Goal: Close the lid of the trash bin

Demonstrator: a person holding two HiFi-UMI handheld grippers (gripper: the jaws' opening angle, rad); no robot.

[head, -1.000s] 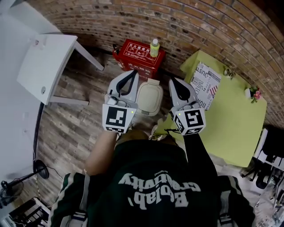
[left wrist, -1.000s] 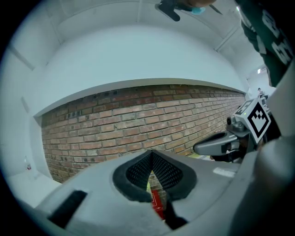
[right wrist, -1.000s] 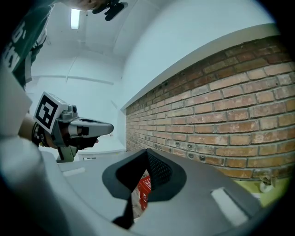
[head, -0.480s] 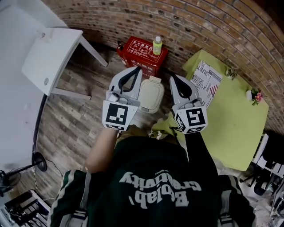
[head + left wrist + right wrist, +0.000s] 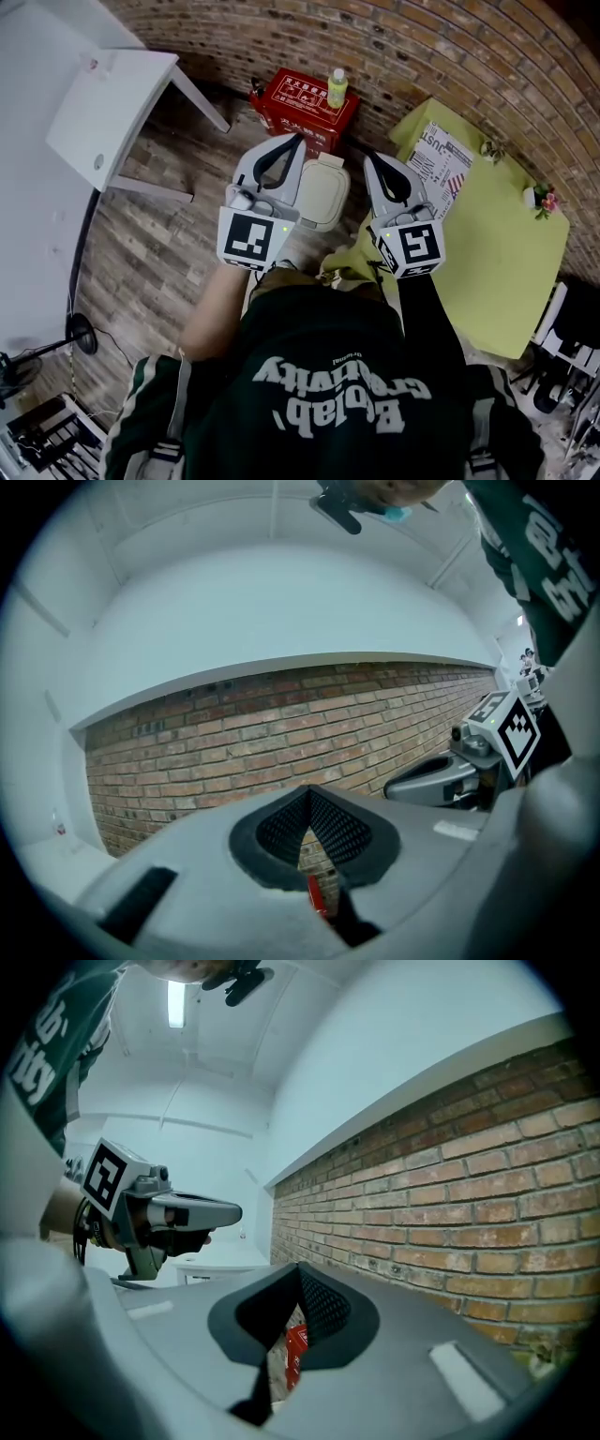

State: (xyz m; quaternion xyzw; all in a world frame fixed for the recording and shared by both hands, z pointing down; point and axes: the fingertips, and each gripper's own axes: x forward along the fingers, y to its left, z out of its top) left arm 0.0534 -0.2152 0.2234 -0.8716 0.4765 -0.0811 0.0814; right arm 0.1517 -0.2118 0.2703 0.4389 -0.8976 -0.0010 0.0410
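The cream trash bin [image 5: 322, 192] stands on the wooden floor by the brick wall, and its lid looks down flat. My left gripper [image 5: 298, 139] is held above the bin's left side and my right gripper [image 5: 367, 158] above its right side. Both are shut with nothing between the jaws. In the left gripper view the jaws of the left gripper [image 5: 307, 791] meet at the tip and point at the brick wall. The right gripper [image 5: 298, 1267] looks the same in the right gripper view. The bin itself is hidden in both gripper views.
A red box [image 5: 300, 103] with a green bottle [image 5: 337, 89] on top stands against the brick wall [image 5: 422, 56] behind the bin. A white table [image 5: 108, 108] is at the left. A lime-green table [image 5: 497, 253] with a printed bag [image 5: 439, 155] is at the right.
Both grippers stay shut beside the bin. The head view has drifted a little, so the bin and red box sit slightly higher and further right.
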